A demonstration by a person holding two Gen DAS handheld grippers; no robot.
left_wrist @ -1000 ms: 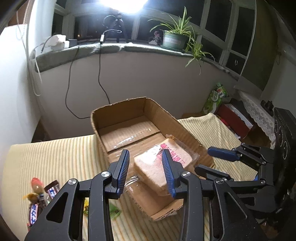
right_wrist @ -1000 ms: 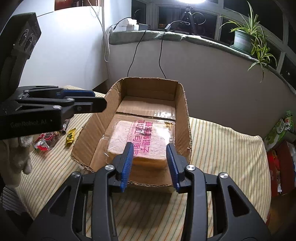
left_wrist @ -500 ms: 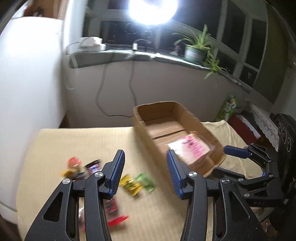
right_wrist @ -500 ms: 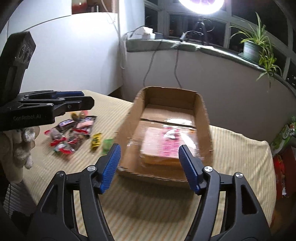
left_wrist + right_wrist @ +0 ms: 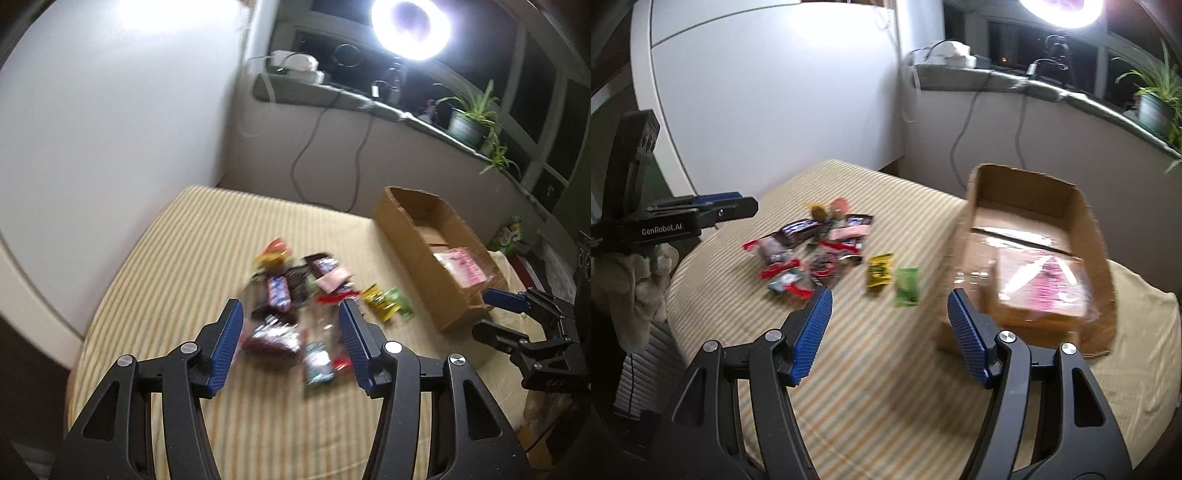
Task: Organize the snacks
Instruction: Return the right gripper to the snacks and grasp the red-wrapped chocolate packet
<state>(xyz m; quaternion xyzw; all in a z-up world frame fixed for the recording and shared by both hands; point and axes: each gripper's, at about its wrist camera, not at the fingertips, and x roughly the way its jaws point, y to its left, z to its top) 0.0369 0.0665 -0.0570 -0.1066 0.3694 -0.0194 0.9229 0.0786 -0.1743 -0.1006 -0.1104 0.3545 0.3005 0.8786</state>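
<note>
Both grippers are carried empty and with jaws parted. The left gripper [image 5: 290, 341] is aimed down at the pile of snacks [image 5: 295, 295], its jaws having just been opening with nothing pressed between them; the wrappers seen in the gap lie on the surface below it, untouched. The spread seems meant to take one small packet from the heap. The right gripper [image 5: 886, 332] is released as well, with only striped cloth showing between its pads, and it is held near the cardboard box [image 5: 1086, 236], to the right of the pile.

The snacks are gathered in a loose heap on the bench [image 5: 886, 398], which is covered by a yellow striped cloth. A yellow packet [image 5: 880, 268] and a green packet [image 5: 907, 286] lie apart from the heap, between it and the box, so they are probably the easiest for the right gripper to reach. The box stands open-topped on the right, and a wrapped loaf of sliced bread [image 5: 1045, 284] already lies inside at its near end; the far part of its floor is bare, presumably kept free for the small packets. Much of the heap is motion-blurred, so the individual wrappers cannot be told apart reliably.
</note>
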